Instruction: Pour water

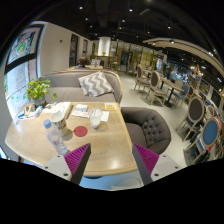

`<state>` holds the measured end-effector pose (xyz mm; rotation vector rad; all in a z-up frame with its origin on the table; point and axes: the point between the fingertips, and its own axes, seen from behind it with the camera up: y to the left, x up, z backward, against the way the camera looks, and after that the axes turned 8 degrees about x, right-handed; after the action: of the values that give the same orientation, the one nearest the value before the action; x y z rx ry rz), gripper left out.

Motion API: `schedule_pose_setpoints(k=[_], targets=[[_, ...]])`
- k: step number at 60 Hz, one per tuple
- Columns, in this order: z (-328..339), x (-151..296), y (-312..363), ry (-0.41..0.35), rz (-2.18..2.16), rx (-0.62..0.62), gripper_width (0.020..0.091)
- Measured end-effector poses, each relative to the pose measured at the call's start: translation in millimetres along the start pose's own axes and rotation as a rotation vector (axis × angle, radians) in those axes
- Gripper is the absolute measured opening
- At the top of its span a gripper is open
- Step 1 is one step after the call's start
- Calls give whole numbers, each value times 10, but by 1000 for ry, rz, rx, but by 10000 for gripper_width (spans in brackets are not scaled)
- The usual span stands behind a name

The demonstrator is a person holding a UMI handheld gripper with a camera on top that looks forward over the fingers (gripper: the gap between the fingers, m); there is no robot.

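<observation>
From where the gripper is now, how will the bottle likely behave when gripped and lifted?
The bottle looks like clear thin plastic, so it may dent under a firm squeeze. Tall and narrow on the table, it could tip if nudged sideways. The open gripper sits short of it.

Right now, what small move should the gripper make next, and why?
Probably move forward and left toward the water bottle. The gripper is open and holds nothing, and the bottle stands on the wooden table just beyond its left finger, not between the fingers.
</observation>
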<state>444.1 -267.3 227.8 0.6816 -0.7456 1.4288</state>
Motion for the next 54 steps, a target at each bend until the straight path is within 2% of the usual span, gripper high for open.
schedule_pose_setpoints(k=[19,34,45,54], targets=[[-18,-644,138,48,-41,60,851],[-135,-959,1013,26,-17,153,850],[-434,-880,1822,-20,-26,219,850],[-899,-699,2240,-72,-14,222,856]])
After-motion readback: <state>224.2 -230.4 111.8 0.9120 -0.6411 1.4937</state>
